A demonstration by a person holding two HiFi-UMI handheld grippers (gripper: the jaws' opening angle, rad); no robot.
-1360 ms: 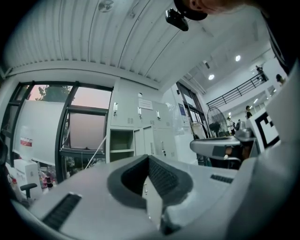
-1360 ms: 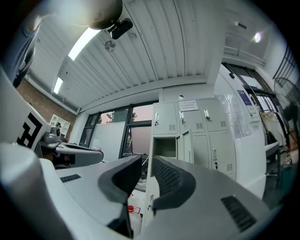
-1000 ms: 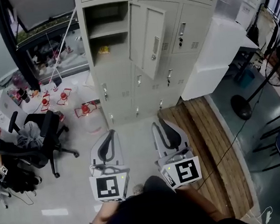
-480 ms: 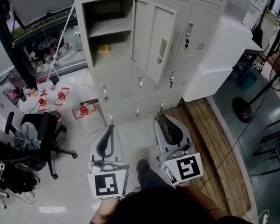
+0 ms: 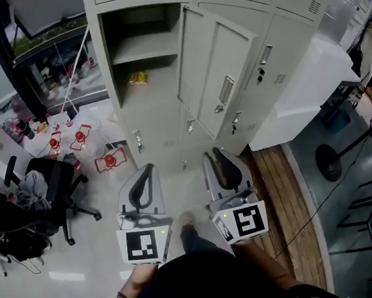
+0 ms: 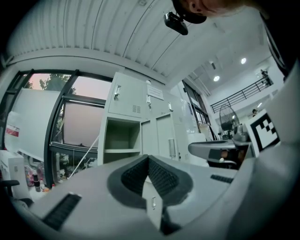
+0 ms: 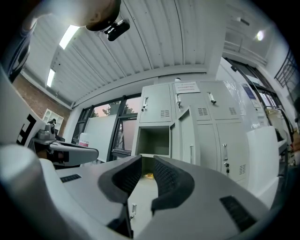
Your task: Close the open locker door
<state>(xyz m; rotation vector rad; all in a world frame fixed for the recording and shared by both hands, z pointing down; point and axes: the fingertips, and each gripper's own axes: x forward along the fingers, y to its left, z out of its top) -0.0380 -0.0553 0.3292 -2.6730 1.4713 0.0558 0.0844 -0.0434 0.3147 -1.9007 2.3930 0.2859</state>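
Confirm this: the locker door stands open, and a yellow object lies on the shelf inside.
Wrong on one point. The locker door stands open, but the yellow object lies below the shelf, not on it; the head view shows this.

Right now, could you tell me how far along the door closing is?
Nothing done yet: the locker door stands open. In hand: the left gripper and right gripper point at the lockers, short of the door, holding nothing. Remaining: push the door shut.
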